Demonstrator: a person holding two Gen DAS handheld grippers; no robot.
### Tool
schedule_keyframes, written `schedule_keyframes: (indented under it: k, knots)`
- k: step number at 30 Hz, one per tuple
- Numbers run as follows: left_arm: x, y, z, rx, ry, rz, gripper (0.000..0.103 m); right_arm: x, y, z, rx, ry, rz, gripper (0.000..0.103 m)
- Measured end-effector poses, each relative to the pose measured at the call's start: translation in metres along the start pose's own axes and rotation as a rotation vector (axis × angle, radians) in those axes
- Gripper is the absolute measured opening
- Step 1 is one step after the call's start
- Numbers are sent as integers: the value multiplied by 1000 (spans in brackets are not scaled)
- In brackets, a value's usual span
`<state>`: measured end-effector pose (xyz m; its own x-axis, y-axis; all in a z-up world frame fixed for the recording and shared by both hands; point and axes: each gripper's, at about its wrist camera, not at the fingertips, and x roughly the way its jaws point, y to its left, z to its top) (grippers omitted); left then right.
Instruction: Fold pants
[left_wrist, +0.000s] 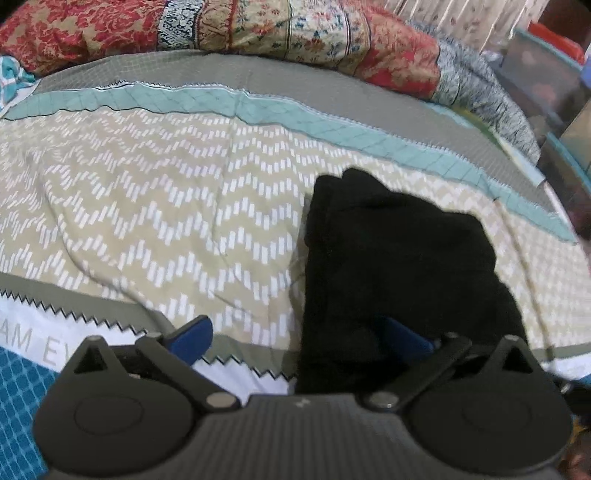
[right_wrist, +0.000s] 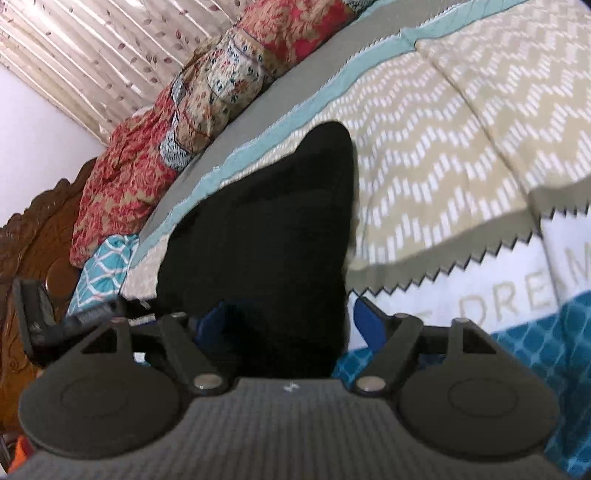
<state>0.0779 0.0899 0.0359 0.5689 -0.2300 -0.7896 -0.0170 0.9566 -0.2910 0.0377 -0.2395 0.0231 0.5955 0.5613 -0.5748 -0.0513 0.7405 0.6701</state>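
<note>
Bed (left_wrist: 129, 192) with a chevron-print bedspread is carrying the work; patterned pillows (left_wrist: 221, 26) are lining its far edge. Pants (left_wrist: 388, 266), black, are lying on the bedspread as a thick folded bundle, near edge reaching in between the blue pads of both claws. Judging: soft, limp, light cloth, several layers deep; not fragile, not slippery, but the layers are likely sliding apart if pinched by the top ply alone. Best hold is looking like the near folded edge, pinching the full stack at both corners. Left claw (left_wrist: 299, 339) is standing wide, released, pads clear of the cloth. Right claw (right_wrist: 284, 321) is also spread, cloth between the pads but not pinched.
</note>
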Motion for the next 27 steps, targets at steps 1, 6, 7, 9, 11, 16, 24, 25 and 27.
schedule_keyframes:
  k: [1,6,7,9,11,16,24,25,27]
  knots:
    - [-3,5,3,-13,-2,-17,103,1,0,-2,8,2,0,82]
    - [-7,17,13,-41,-11,-43,103,7,-12,-6,97,14,39,85]
    - [-5,15,13,-33,-9,-37,103,7,-14,-6,110,12,47,85]
    - [-1,11,12,-19,-1,-38,103,4,-17,-8,124,7,60,86]
    - [4,7,10,-15,12,-54,103,3,-18,-8,134,3,68,86]
    - [22,-1,3,-11,43,-65,103,-1,-20,-11,140,-7,75,86]
    - [27,26,-14,-117,54,-144,103,-2,-20,-13,140,-8,74,86]
    - [26,26,-14,-115,54,-146,103,-4,-20,-13,151,-8,69,86]
    - [23,29,-16,-122,53,-150,103,-8,-21,-12,171,-22,66,87]
